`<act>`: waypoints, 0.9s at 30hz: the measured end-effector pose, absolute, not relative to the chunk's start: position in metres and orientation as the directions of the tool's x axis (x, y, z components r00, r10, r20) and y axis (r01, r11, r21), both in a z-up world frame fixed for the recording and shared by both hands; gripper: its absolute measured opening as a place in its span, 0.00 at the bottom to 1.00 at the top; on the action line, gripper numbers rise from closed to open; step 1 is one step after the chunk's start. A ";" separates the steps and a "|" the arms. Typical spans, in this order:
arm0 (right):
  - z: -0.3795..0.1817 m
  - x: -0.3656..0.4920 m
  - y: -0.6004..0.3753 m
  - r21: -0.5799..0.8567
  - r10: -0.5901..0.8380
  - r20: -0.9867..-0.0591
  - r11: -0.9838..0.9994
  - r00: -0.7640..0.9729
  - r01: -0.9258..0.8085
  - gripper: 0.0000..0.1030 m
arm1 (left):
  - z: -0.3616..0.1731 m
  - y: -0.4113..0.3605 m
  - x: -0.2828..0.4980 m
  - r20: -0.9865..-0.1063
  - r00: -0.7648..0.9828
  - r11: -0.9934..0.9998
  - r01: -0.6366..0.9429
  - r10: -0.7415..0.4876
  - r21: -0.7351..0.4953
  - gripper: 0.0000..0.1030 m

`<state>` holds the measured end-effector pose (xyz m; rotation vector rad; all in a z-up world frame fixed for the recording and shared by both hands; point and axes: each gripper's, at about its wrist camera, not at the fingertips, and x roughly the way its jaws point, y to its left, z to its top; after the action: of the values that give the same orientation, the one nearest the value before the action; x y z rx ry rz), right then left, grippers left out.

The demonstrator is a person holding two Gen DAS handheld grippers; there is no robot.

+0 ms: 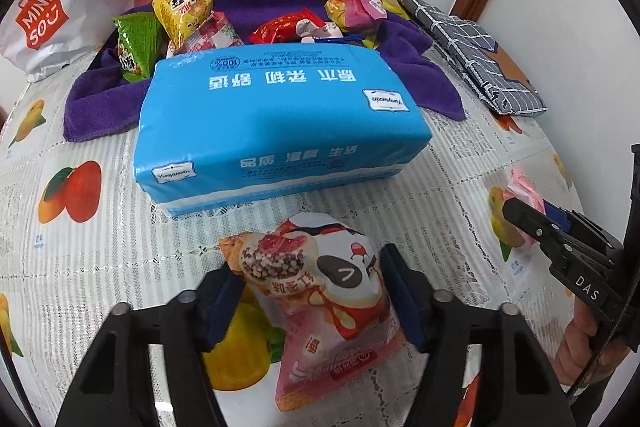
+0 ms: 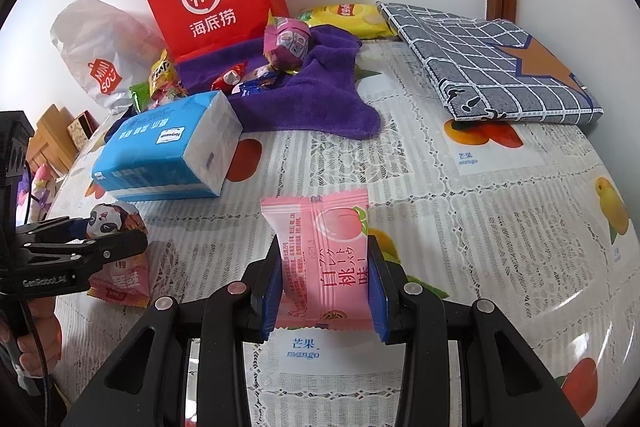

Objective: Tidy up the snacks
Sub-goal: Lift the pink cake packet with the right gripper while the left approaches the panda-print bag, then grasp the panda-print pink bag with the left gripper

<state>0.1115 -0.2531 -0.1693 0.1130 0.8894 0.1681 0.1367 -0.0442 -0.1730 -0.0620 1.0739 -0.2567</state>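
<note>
Now each claw is clamped on crinkly foil: left claw [image 1: 314, 301] pinching the puffy panda packet [image 1: 320, 303], right claw [image 2: 324, 287] the flat pink peach packet [image 2: 326, 259].

Left tool [image 1: 312, 303] clamped on load, low over surface; right tool [image 2: 326, 287] likewise clamped, alongside.

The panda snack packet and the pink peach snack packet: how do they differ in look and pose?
The panda snack packet is puffy with a cartoon panda face and red-bean picture; the pink peach snack packet is flat and plain pink with a peach drawing. The panda packet, between the left claw's fingers, looks crumpled; the peach packet, in the right claw, stands upright and smooth. Both are sealed, each held in one claw above the tablecloth.
</note>
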 end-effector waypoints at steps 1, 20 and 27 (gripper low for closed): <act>-0.169 0.111 -0.252 0.166 0.192 -0.763 0.981 0.618 -0.100 0.36 | -0.173 -0.043 0.137 -0.860 0.447 0.966 0.179 -0.248 -0.185 0.52; -0.142 0.103 -0.216 0.126 0.196 -0.746 0.980 0.636 -0.154 0.36 | -0.146 -0.007 0.115 -0.826 0.494 0.962 0.166 -0.273 -0.218 0.44; -0.124 0.099 -0.193 0.110 0.205 -0.732 0.977 0.650 -0.185 0.36 | -0.132 0.010 0.109 -0.817 0.518 0.967 0.154 -0.253 -0.202 0.44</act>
<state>0.0986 -0.1930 -0.1238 0.0258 0.8348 0.2215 0.1086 0.0100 -0.1318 -0.1088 0.9975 -0.2446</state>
